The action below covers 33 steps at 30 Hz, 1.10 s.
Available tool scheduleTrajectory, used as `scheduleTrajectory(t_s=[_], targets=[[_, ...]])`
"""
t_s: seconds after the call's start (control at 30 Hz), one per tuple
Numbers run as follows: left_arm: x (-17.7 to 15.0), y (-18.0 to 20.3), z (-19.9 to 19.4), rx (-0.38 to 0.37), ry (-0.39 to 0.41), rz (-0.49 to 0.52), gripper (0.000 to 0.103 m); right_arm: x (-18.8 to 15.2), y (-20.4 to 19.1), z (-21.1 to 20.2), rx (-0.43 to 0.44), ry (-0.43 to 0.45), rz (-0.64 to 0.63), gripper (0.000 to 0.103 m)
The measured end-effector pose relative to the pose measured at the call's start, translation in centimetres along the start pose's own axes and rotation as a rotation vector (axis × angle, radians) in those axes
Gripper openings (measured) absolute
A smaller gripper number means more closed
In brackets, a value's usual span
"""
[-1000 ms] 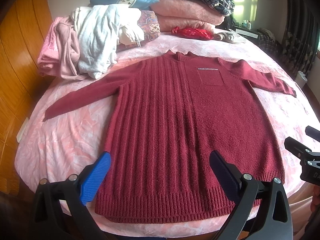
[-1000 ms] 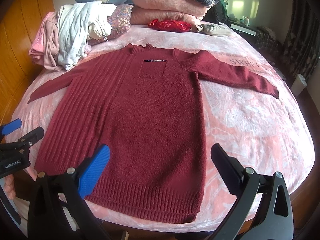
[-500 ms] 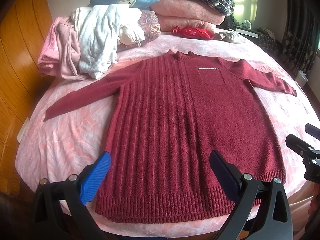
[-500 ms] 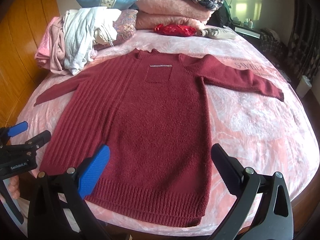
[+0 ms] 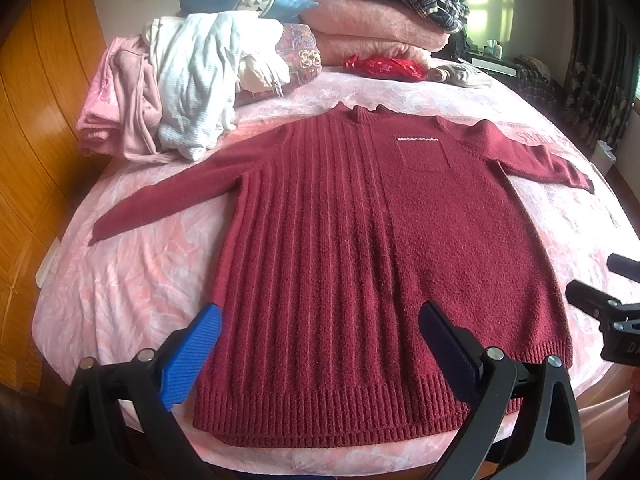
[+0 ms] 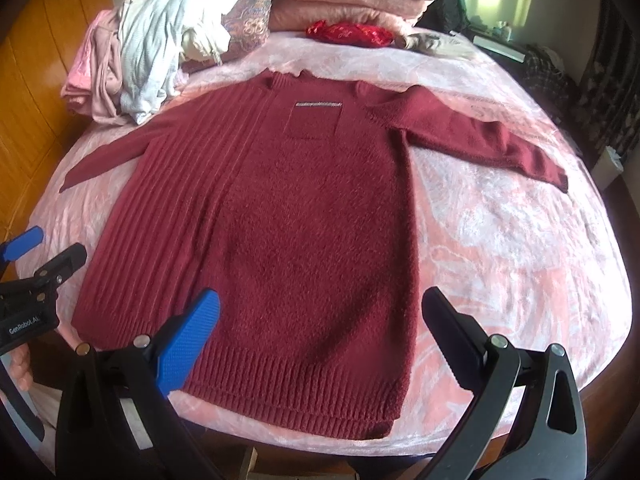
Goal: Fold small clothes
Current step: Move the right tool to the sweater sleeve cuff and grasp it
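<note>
A dark red knitted sweater (image 5: 376, 248) lies flat, front up, on the pink bed cover, both sleeves spread out, hem toward me. It fills the middle of the right wrist view (image 6: 280, 216) too. My left gripper (image 5: 320, 340) is open and empty, hovering above the hem. My right gripper (image 6: 320, 328) is open and empty above the hem's right part. Each gripper shows at the edge of the other's view: the right one (image 5: 608, 304) and the left one (image 6: 36, 264).
A pile of pink and white clothes (image 5: 180, 92) lies at the bed's back left. Folded pink blankets (image 5: 372, 28) with a plaid garment, a blue pillow and a red bag (image 5: 384, 67) sit at the back. A wooden wall (image 5: 32, 128) runs along the left.
The right gripper has moved forward and right over the sweater, with the view tipping down. The left gripper has barely moved. Both stay open.
</note>
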<state>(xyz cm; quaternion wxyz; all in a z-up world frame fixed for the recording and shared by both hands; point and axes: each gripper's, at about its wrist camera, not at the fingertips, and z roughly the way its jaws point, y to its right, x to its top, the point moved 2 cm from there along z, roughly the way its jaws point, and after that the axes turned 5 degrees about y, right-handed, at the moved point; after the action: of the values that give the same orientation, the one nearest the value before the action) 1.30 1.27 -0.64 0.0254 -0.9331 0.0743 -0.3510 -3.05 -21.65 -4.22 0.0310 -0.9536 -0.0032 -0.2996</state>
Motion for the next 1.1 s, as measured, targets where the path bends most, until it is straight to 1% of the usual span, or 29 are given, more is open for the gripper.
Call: scheduleTrajectory(t_s=[0.17,0.3,0.37,0.43,0.5,0.57,0.63,0.67,0.73,0.77,0.8,0.87,0.97,1.03,1.07,1.1], targets=[[0.3,0.2,-0.2,0.005,0.006,0.005,0.099,-0.1,0.3,0.1,-0.002,-0.009,0.017,0.100],[0.5,0.4,-0.3,0.009,0.010,0.009,0.099,0.1,1.3,0.3,-0.011,-0.014,0.047,0.100],[0.5,0.4,-0.3,0.006,0.010,0.007,0.099,0.7,2.0,0.5,-0.021,-0.022,0.058,0.100],[0.9,0.7,0.2,0.014,0.002,0.013,0.099,2.0,3.7,0.8,-0.026,-0.035,0.094,0.100],[2.3,1.0,1.4,0.024,-0.016,0.012,0.099,3.9,6.4,0.8,-0.064,-0.009,0.148,0.100],[3.5,1.6,2.6,0.029,-0.029,0.014,0.099,5.8,8.7,0.8,-0.109,0.020,0.161,0.100],[5.9,2.9,4.3,0.019,-0.023,0.015,0.099,8.0,12.0,1.3,-0.163,0.039,0.182,0.100],[7.6,3.8,5.7,0.019,-0.018,0.019,0.099,8.8,13.5,1.7,-0.176,0.037,0.190,0.100],[9.8,5.5,7.7,0.001,-0.022,0.009,0.099,10.4,17.3,2.8,-0.170,0.015,0.241,0.100],[11.4,6.8,9.4,-0.006,-0.030,0.003,0.099,11.4,19.7,3.5,-0.165,0.005,0.290,0.100],[12.3,7.7,10.2,-0.009,-0.027,-0.003,0.099,11.9,21.5,3.9,-0.164,0.007,0.320,0.100],[15.0,10.8,12.5,-0.053,-0.019,0.006,0.099,13.4,25.7,5.3,-0.177,-0.004,0.355,0.100],[17.9,15.1,14.8,-0.112,0.007,0.011,0.099,14.6,30.7,7.6,-0.196,-0.048,0.369,0.100],[19.1,17.5,16.1,-0.130,0.011,0.022,0.099,15.0,35.1,9.6,-0.205,-0.063,0.423,0.100],[19.8,18.9,17.1,-0.142,0.008,0.025,0.099,15.0,37.8,11.0,-0.195,-0.071,0.470,0.100],[20.2,19.9,17.7,-0.147,0.008,0.022,0.099,14.9,39.5,11.9,-0.182,-0.074,0.504,0.100]])
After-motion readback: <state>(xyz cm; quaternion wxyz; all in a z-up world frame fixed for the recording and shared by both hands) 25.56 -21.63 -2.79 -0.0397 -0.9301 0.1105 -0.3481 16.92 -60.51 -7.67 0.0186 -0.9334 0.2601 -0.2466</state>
